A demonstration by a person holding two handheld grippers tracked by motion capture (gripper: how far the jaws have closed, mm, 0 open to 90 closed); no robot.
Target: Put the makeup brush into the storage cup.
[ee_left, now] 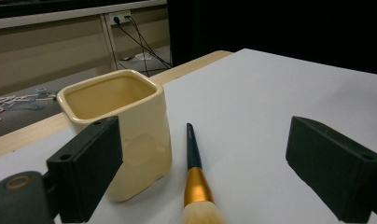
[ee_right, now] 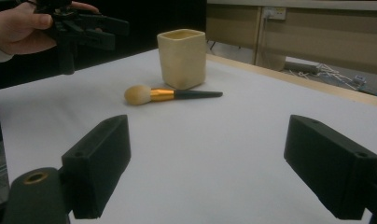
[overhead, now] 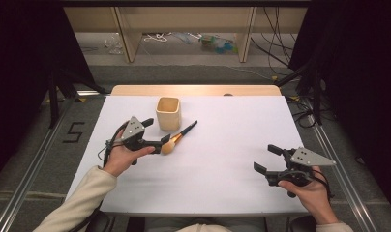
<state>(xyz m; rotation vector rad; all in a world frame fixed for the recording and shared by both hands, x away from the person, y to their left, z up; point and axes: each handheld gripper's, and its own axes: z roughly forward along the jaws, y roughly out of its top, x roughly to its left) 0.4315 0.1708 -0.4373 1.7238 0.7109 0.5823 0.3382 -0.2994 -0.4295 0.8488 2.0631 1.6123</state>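
A cream square cup (overhead: 168,112) stands upright at the back middle of the white table (overhead: 218,159). Beside it lies a makeup brush (overhead: 179,137) with a dark handle, gold ferrule and pale bristles, which point toward the left hand. My left gripper (overhead: 156,131) is open, just left of the bristles. In the left gripper view the brush (ee_left: 194,182) lies between the open jaws, with the cup (ee_left: 119,121) at the left jaw. My right gripper (overhead: 267,159) is open and holds nothing, near the front right. The right gripper view looks across at the cup (ee_right: 182,58), the brush (ee_right: 170,94) and the left gripper (ee_right: 91,28).
A strip of wooden tabletop (overhead: 193,90) shows beyond the white sheet. Behind it are wooden legs, cables and small items on the floor (overhead: 218,44). Dark curtains flank both sides. Metal rails (overhead: 34,164) run along the floor.
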